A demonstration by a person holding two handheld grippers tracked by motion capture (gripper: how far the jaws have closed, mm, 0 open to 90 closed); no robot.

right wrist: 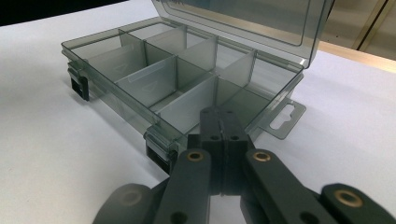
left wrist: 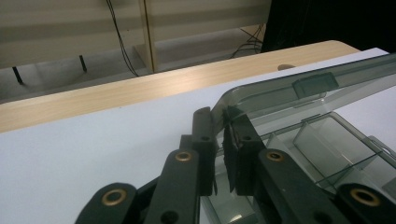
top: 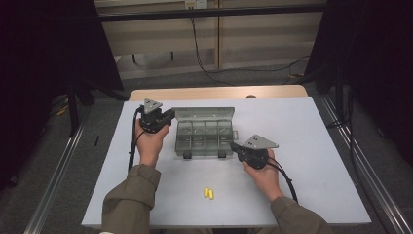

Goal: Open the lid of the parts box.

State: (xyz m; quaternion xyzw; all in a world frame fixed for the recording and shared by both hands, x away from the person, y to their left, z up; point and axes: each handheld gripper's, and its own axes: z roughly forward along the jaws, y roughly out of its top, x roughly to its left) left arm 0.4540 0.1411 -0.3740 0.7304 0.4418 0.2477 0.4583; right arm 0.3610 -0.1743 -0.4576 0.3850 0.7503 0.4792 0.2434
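Covering wood table point(top: 214, 92): white sheet point(top: 311, 146), dim rm.

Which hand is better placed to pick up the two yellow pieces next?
Probably the right. Its claw is shut on nothing beside the box, while the left claw pinches the raised lid. The yellow pieces lie nearer the right hand.
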